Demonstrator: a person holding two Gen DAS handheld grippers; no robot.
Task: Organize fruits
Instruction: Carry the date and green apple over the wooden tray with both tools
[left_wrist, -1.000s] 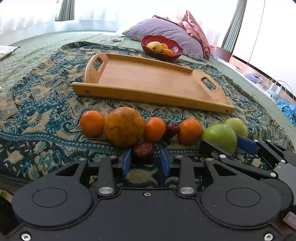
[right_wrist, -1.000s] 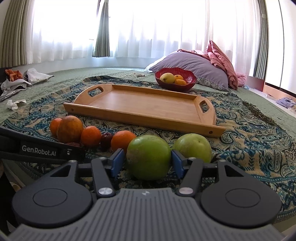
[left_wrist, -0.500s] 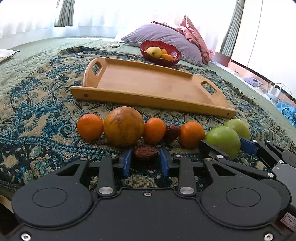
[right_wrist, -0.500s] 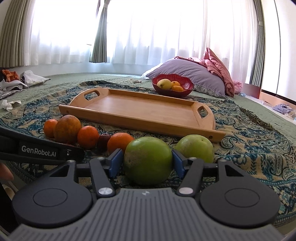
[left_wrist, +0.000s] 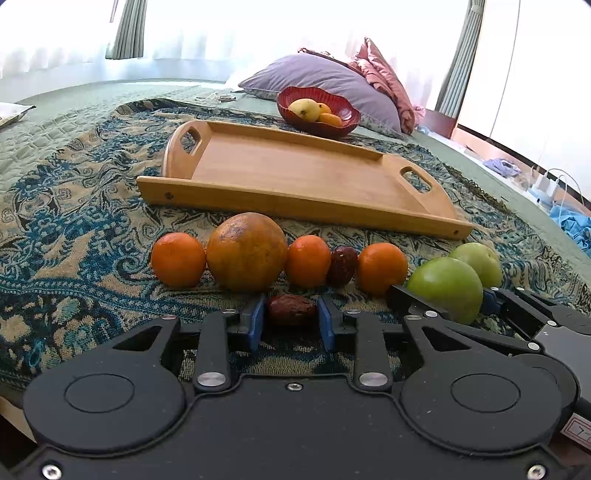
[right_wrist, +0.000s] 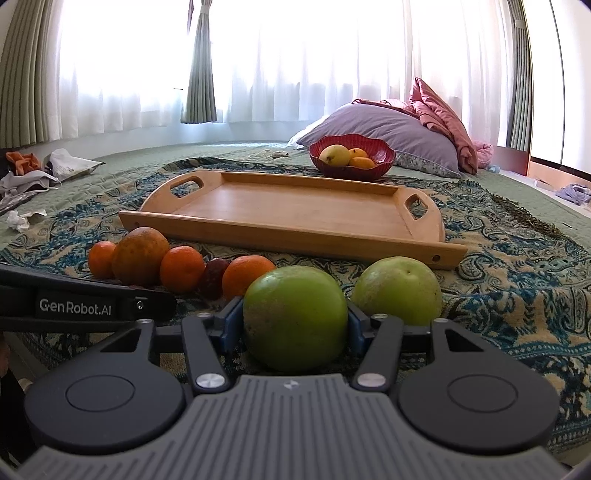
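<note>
A row of fruit lies on the patterned cloth in front of an empty wooden tray (left_wrist: 295, 173): three small oranges, one large orange (left_wrist: 246, 252), a dark date (left_wrist: 342, 260) and two green apples. My left gripper (left_wrist: 291, 314) is shut on a second brown date (left_wrist: 291, 309) in front of the row. My right gripper (right_wrist: 295, 325) is shut on the nearer green apple (right_wrist: 295, 317); the other apple (right_wrist: 397, 290) lies just right of it. The right gripper also shows in the left wrist view (left_wrist: 443, 299).
A red bowl (right_wrist: 351, 162) with yellow fruit stands behind the tray (right_wrist: 295, 206), in front of a purple pillow (right_wrist: 388, 129). Crumpled papers and cloths (right_wrist: 33, 173) lie far left. The left gripper's arm (right_wrist: 81, 304) crosses the lower left of the right wrist view.
Both grippers have closed onto their fruit: the left on the brown date, the right on the green apple. Both views have tilted up a little.
</note>
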